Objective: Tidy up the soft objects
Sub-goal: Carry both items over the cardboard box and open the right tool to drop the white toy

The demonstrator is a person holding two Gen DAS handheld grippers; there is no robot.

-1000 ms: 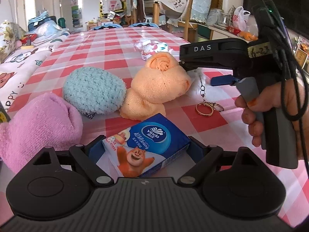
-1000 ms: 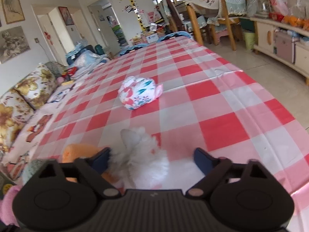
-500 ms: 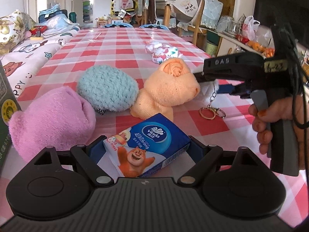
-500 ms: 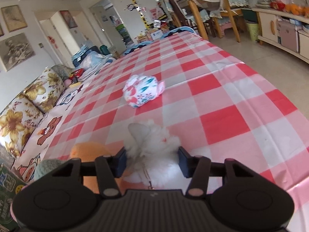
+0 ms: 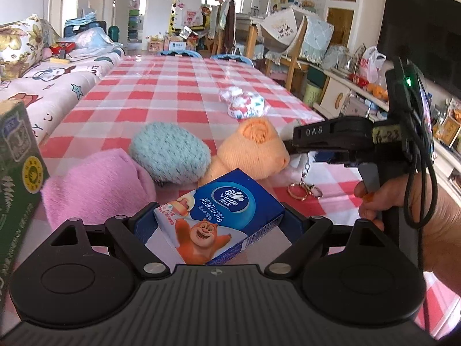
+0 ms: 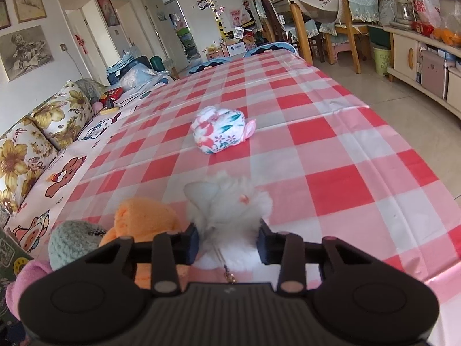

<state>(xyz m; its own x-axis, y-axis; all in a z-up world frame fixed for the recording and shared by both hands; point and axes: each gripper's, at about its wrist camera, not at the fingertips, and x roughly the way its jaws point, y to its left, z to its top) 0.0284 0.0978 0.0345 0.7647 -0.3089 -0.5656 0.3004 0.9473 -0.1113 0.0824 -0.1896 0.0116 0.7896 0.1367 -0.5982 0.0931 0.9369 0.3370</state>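
Note:
My left gripper (image 5: 217, 216) is shut on a blue tissue pack (image 5: 224, 201) with a cartoon bear, held just above the checked table (image 5: 173, 86). Beyond it lie a pink fleece roll (image 5: 98, 184), a teal fuzzy ball (image 5: 170, 155) and an orange towel roll (image 5: 253, 150). My right gripper (image 6: 228, 242) is shut on a white fluffy keychain toy (image 6: 230, 201) beside the orange roll (image 6: 144, 216); its key ring (image 5: 299, 193) rests on the cloth. A floral cloth bundle (image 6: 222, 132) sits farther up the table.
A green carton (image 5: 17, 173) stands at the left edge near the pink roll. A sofa with printed covers (image 6: 43, 132) runs along the table's left side. Chairs (image 6: 345, 28) and a cabinet (image 6: 417, 57) are to the right, off the table's edge.
The right jaws closed from wide apart onto the white fluffy toy. The left gripper rose slightly with the tissue pack, and the green carton came into view at the left.

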